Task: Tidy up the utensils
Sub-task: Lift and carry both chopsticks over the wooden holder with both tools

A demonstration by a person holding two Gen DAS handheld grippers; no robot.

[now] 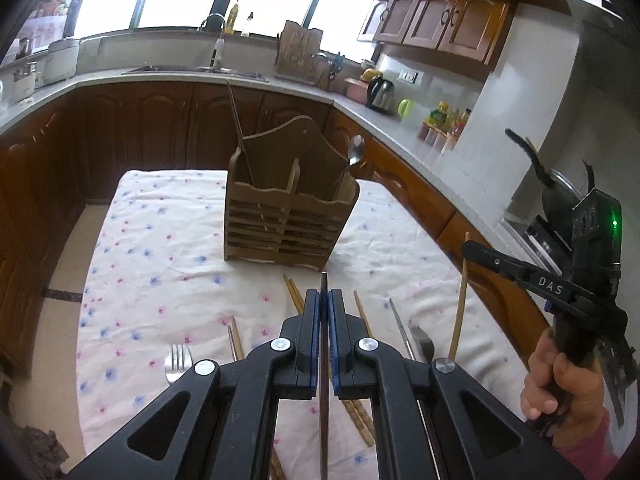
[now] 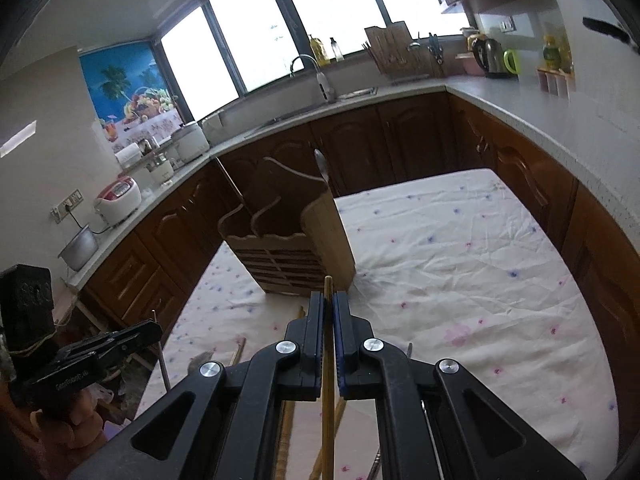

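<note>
A wooden utensil holder (image 1: pixel 288 216) stands on the flowered tablecloth (image 1: pixel 160 248); it also shows in the right wrist view (image 2: pixel 296 240). It holds a spoon (image 1: pixel 355 150) on its right side and a dark stick (image 1: pixel 240 128) on its left. My left gripper (image 1: pixel 324 300) is shut on a dark metal chopstick (image 1: pixel 324 400), held above the cloth in front of the holder. My right gripper (image 2: pixel 328 304) is shut on a bamboo chopstick (image 2: pixel 328 400), which also shows upright at the right of the left wrist view (image 1: pixel 460 300). Loose wooden chopsticks (image 1: pixel 294 296) and two forks (image 1: pixel 178 362) (image 1: pixel 422 342) lie on the cloth.
Dark wooden cabinets (image 1: pixel 160 120) and a grey counter (image 1: pixel 400 120) wrap around the table. A kettle (image 1: pixel 382 94), a sink tap (image 1: pixel 214 24) and rice cookers (image 2: pixel 118 198) stand on the counter. A pan (image 1: pixel 560 188) sits at the right.
</note>
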